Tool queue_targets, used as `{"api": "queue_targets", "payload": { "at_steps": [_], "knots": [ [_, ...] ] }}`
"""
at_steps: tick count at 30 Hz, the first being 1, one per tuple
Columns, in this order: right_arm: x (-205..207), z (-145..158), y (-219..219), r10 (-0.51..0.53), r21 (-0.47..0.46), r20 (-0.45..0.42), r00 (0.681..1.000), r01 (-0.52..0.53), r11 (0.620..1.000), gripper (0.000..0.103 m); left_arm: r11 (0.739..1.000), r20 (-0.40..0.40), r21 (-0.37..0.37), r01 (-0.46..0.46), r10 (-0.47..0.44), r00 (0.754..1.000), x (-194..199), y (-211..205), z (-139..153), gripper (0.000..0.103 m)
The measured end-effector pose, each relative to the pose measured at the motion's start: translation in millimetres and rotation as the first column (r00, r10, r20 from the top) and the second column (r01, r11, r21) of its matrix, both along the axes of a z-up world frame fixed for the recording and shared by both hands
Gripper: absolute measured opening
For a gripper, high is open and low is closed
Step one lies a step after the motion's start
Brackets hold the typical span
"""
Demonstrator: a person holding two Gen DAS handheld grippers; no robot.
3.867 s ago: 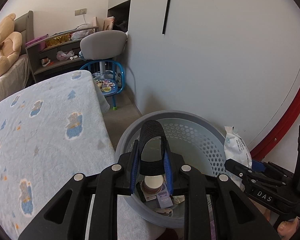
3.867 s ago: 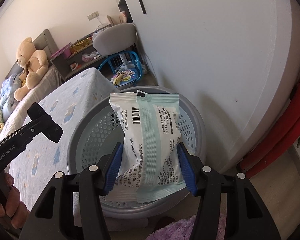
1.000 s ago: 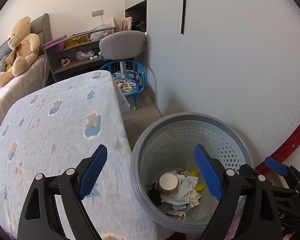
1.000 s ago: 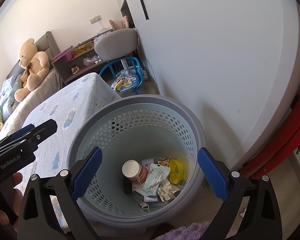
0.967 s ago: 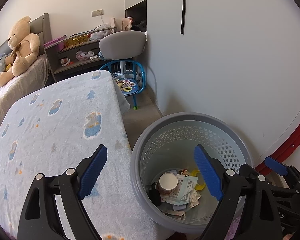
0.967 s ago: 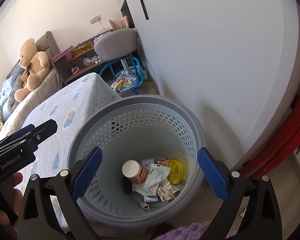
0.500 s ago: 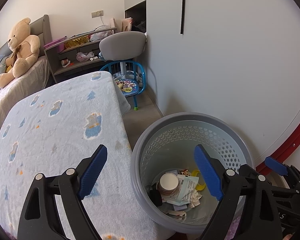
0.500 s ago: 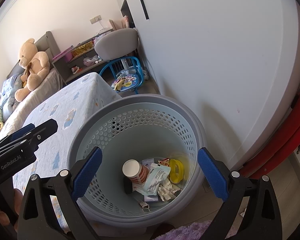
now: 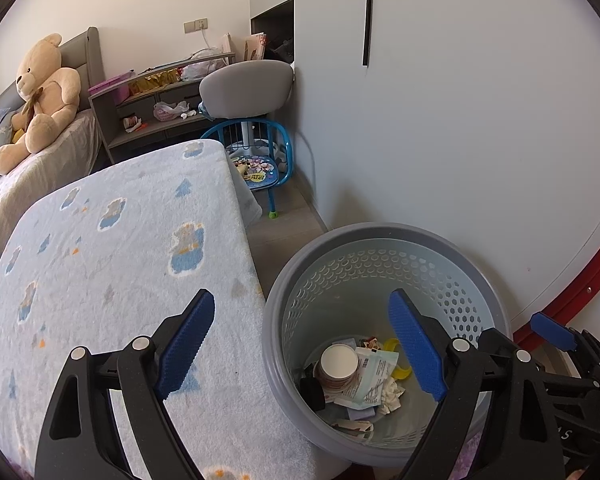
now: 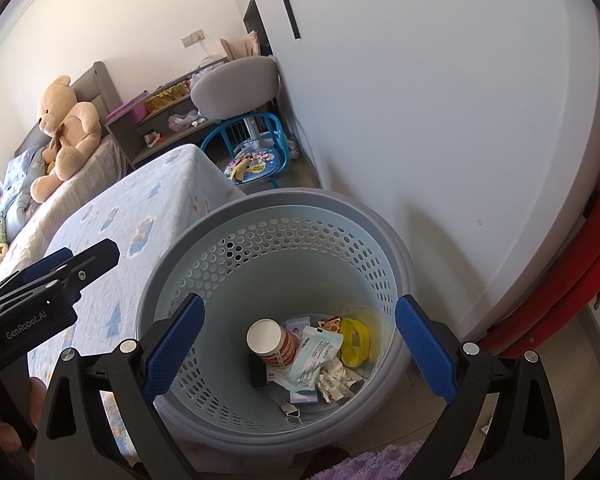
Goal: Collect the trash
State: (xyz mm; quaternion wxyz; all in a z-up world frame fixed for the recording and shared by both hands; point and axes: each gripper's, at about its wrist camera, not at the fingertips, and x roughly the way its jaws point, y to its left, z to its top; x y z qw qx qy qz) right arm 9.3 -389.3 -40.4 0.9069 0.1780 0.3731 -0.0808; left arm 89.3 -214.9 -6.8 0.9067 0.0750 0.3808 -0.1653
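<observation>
Left gripper [image 9: 300,344] fingers wide, nothing between them; right gripper [image 10: 300,344] fingers likewise wide and empty, both poised over the basket [image 10: 204,236]. Trash lies at the basket bottom: paper cup [image 10: 270,340], pale packet [image 10: 314,356], yellow ring [image 10: 354,342], crumpled scraps; bed [image 9: 100,240] beside it shows no litter, so collecting looks about finished.

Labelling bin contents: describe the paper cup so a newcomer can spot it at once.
Find the round grey perforated basket on the floor between the blanket-covered bed and the white wall. At its bottom, the paper cup lies tipped among wrappers, the only cylinder there, with a white circular end and reddish-brown printed sides.
</observation>
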Motion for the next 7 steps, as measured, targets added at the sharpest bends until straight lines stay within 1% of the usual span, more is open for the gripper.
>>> {"api": "queue_targets", "payload": {
  "at_steps": [7],
  "knots": [
    [-0.4,-0.3,-0.2,-0.001,0.000,0.001,1.000,0.001,1.000,0.094,1.000,0.001,0.001,-0.003,0.003,1.000,1.2,0.6,-0.1,0.085]
  ]
}}
